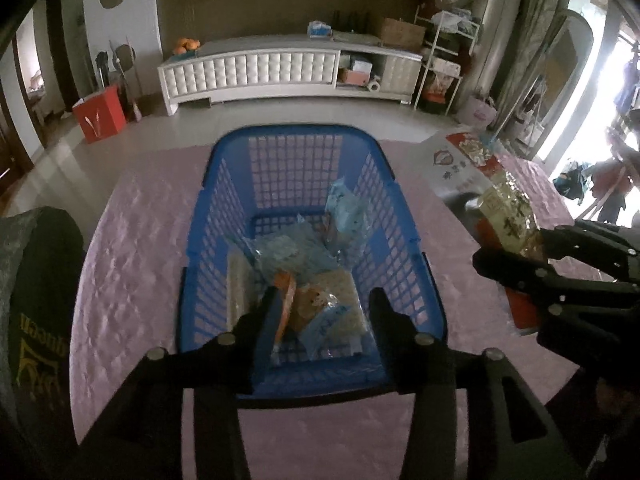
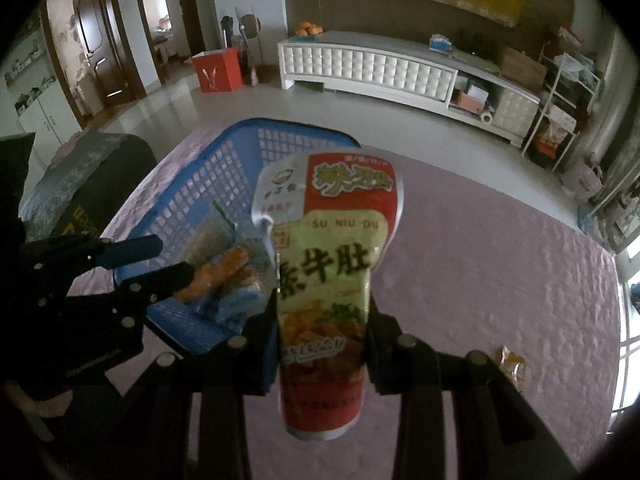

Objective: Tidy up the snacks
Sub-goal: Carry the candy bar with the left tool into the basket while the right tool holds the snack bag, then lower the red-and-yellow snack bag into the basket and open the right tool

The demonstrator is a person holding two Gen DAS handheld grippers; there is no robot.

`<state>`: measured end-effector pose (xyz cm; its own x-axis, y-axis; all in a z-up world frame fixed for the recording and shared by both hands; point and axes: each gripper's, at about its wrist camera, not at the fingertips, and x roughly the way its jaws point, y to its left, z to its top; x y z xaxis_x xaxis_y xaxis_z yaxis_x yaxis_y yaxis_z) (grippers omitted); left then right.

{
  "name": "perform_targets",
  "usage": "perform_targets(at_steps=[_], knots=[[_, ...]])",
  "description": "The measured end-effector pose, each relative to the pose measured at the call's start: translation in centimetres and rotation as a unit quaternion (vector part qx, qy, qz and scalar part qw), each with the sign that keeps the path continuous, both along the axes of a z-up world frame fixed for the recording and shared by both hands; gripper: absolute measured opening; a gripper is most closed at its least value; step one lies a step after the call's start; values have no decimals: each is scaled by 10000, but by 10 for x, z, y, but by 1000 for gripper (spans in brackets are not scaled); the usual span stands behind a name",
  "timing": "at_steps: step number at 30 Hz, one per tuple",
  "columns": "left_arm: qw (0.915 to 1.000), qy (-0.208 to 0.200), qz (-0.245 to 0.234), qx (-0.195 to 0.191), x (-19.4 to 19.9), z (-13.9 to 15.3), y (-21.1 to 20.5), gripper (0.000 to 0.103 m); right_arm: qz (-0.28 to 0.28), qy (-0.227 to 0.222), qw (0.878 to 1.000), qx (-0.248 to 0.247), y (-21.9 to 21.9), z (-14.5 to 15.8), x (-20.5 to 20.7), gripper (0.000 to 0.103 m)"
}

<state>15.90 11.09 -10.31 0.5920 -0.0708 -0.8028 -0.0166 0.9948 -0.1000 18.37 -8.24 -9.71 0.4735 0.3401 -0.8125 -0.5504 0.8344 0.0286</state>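
Only the snack packet (image 2: 324, 280) has legible print — "SU NIU DU" in small Latin caps across its pale band, w/ big dark characters "素牛肚" just below; yellow lettering on the red top panel and gold print on the dark cloth (image 1: 36, 344) at the table's left edge — too blurred to read.

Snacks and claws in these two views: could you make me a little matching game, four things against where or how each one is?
Things:
1. blue basket
2. red and green snack packet
3. left claw
4. small orange wrapper

States:
A. lying alone on the pink tablecloth
B. open, above the snacks in the basket
C. pinched in the right claw
D. standing on the table, partly filled with packets

Pairs: 1-D, 2-C, 3-B, 4-A
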Motion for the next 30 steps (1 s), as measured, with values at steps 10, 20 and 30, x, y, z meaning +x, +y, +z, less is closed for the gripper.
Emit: perform_targets(at_steps=[10, 20, 30], knots=[[9985, -480, 229, 121, -23, 39, 32, 61, 248, -372, 9990, -14, 20, 29, -9, 40], [9978, -411, 411, 320, 0, 37, 64, 61, 764, -519, 9955, -211, 71, 27, 18, 40], [9989, -124, 371, 274, 37, 10, 86, 61, 1055, -324, 9921, -593, 109, -4, 51, 40]])
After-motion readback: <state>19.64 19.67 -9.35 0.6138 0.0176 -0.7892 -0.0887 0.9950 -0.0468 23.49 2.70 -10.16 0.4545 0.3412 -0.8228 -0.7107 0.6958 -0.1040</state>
